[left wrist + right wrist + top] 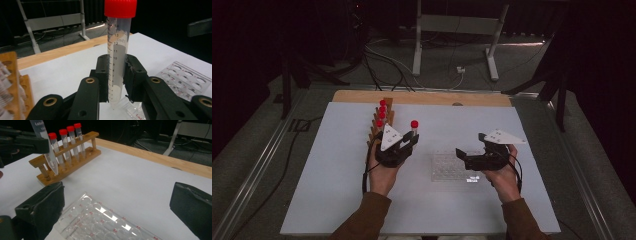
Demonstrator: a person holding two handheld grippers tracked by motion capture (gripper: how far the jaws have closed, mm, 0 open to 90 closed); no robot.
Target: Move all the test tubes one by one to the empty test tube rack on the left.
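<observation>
Midway through the transfer, you hold a red-capped tube [117,57] upright in the left gripper [404,146], jaws clamped on its lower barrel, just right of the wooden rack [379,125]. Your right gripper [468,156], jaws spread wide and empty, hovers over the clear well plate [100,220]; next, likely uncapping.

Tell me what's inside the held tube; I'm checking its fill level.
The tube looks clear and empty above the left gripper; lower down the jaws cover its sides.
</observation>
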